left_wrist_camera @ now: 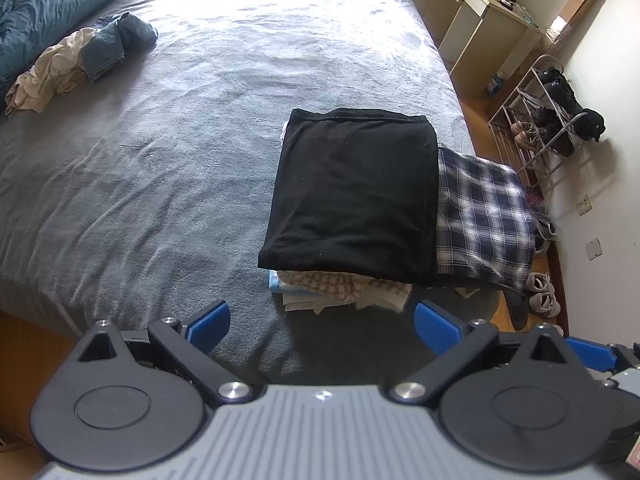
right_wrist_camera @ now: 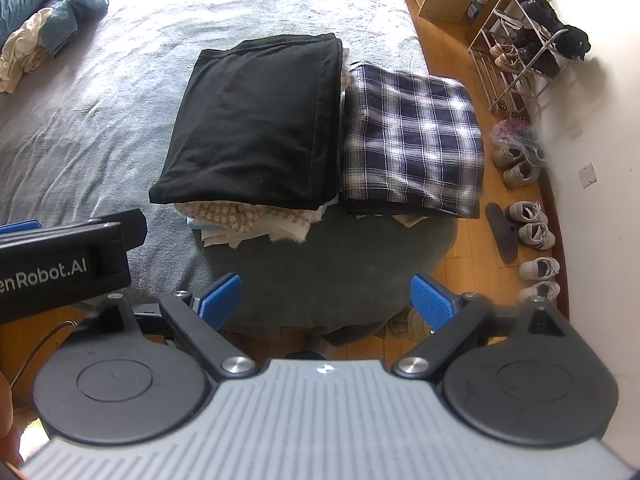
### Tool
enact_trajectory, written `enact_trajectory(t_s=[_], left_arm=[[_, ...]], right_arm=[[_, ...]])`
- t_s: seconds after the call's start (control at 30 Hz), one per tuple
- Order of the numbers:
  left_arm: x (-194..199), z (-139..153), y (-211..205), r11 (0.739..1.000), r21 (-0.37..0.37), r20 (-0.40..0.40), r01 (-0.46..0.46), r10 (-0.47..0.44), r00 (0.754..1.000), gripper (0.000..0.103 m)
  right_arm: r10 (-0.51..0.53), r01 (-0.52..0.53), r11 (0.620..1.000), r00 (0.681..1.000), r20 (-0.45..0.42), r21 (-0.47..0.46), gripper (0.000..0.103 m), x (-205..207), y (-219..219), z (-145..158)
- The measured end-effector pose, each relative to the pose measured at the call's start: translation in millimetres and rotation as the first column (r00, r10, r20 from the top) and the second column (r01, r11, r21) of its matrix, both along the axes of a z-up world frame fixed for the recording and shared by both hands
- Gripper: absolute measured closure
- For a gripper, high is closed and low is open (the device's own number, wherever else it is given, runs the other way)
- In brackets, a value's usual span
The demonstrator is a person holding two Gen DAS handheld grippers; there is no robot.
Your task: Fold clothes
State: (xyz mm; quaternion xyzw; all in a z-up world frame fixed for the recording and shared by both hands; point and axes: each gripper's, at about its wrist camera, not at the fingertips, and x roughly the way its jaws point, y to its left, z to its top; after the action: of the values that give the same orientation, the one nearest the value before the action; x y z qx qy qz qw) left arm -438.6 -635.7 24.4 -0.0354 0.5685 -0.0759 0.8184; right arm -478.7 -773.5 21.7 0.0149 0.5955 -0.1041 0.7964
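Note:
A folded black garment [left_wrist_camera: 352, 192] [right_wrist_camera: 256, 124] tops a stack of folded clothes near the bed's corner, with a beige checked piece [left_wrist_camera: 340, 284] [right_wrist_camera: 240, 216] showing underneath. Beside it on the right lies a folded navy plaid garment [left_wrist_camera: 484, 216] [right_wrist_camera: 412, 140]. A crumpled heap of cream and blue clothes [left_wrist_camera: 76, 60] [right_wrist_camera: 44, 36] lies at the far left of the bed. My left gripper [left_wrist_camera: 322, 320] hovers open in front of the stack, nothing between its blue pads. My right gripper [right_wrist_camera: 326, 296] is open too, over the bed's corner, short of both piles.
The grey bed sheet [left_wrist_camera: 180, 140] [right_wrist_camera: 120, 100] spreads wide to the left. A teal duvet [left_wrist_camera: 48, 4] lies along the far left edge. Wooden floor on the right holds shoes [right_wrist_camera: 532, 232], a metal shoe rack [left_wrist_camera: 540, 116] [right_wrist_camera: 520, 48] and a white desk [left_wrist_camera: 480, 20]. The left gripper's body [right_wrist_camera: 60, 260] sits at the right view's left edge.

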Motion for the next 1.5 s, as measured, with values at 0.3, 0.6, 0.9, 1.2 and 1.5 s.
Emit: enact_trajectory(t_s=[0.3, 0.6, 0.9, 1.2, 1.5], left_arm=[[1.1, -1.2, -2.9, 1.000, 0.004, -0.006, -0.001, 0.001, 1.000, 0.003], [2.8, -2.2, -2.7, 1.000, 0.006, -0.007, -0.005, 0.005, 1.000, 0.003], [4.7, -2.6, -3.7, 1.000, 0.009, -0.011, -0.006, 0.006, 1.000, 0.003], [7.6, -3.9, -5.7, 1.000, 0.011, -0.019, -0.002, 0.003, 1.000, 0.003], [7.6, -5.0, -6.4, 1.000, 0.010, -0.020, -0.003, 0.003, 1.000, 0.003]], right_arm=[[-0.001, 0.001, 1.000, 1.000, -0.009, 0.004, 0.011, 2.6, -4.0, -2.3], [0.001, -0.001, 1.000, 1.000, -0.012, 0.006, 0.011, 4.0, -3.8, -4.2], [0.003, -0.003, 1.000, 1.000, -0.014, 0.009, 0.011, 5.2, -3.6, -4.6], [-0.002, 0.002, 1.000, 1.000, -0.024, 0.016, 0.011, 6.4, -6.6, -6.1], [0.000, 0.000, 1.000, 1.000, -0.023, 0.015, 0.011, 6.9, -6.2, -7.5]])
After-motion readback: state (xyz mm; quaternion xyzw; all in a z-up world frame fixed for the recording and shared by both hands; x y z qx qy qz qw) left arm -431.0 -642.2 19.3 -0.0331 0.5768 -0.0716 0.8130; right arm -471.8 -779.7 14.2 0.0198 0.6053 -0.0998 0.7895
